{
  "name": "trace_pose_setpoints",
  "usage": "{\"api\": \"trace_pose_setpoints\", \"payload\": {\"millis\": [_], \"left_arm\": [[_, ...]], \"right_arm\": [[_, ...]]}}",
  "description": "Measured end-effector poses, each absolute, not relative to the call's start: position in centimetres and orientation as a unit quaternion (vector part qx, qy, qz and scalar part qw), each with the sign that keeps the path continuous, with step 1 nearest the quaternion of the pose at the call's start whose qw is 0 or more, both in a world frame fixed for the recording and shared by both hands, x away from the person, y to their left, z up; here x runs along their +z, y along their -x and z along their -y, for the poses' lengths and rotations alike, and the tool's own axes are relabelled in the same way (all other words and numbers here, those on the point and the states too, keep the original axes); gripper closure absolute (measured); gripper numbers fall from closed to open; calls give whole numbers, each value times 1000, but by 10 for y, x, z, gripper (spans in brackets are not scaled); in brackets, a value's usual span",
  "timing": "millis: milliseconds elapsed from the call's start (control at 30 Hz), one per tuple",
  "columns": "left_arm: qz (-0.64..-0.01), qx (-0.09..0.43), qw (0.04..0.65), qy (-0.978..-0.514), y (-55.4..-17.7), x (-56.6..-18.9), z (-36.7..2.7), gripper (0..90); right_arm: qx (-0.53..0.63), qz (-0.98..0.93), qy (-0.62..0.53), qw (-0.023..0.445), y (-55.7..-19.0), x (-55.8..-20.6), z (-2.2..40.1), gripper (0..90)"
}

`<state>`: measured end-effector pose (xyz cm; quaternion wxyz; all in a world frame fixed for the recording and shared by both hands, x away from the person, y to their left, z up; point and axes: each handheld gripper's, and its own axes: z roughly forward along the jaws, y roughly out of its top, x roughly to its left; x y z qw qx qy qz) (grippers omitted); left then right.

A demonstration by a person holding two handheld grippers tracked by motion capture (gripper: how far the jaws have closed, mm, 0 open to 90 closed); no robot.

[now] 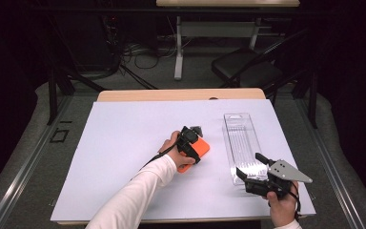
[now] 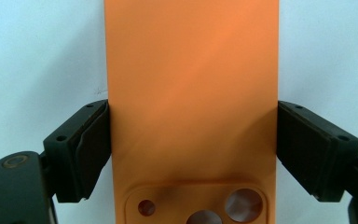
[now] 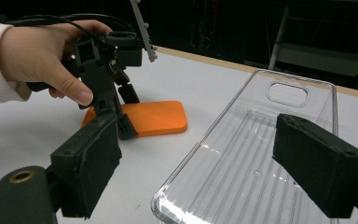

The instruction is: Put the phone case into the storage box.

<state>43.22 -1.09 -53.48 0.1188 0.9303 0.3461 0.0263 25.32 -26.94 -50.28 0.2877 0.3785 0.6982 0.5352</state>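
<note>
An orange phone case (image 1: pixel 198 151) lies flat on the white sheet (image 1: pixel 119 152), camera cutouts toward the person. My left gripper (image 1: pixel 189 140) points down over it. In the left gripper view its two black pads (image 2: pixel 93 149) sit against the long edges of the orange phone case (image 2: pixel 191 84), one on each side. My right gripper (image 1: pixel 249 164) stands open at the near end of a clear plastic tray (image 1: pixel 240 138). In the right gripper view the clear plastic tray (image 3: pixel 261 154) reaches in between the spread jaws, and the left gripper (image 3: pixel 123 112) stands on the orange phone case (image 3: pixel 156 119) beyond.
The white sheet covers most of a wooden table (image 1: pixel 171 94). A dark chair (image 1: pixel 248 67) and a second table's legs stand on the floor behind. Cables trail from both grippers.
</note>
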Motion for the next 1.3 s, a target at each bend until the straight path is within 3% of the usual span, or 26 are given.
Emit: {"api": "trace_pose_setpoints", "payload": {"millis": [467,1300], "left_arm": [[-347,31,106,-932,-434,-530,5,158],[-347,29,139,-927,-425,-489,-22,159]], "right_arm": [[533,-700,-378,288,-253,-503,269,140],[531,-701,-381,287,-253,-503,268,140]]}}
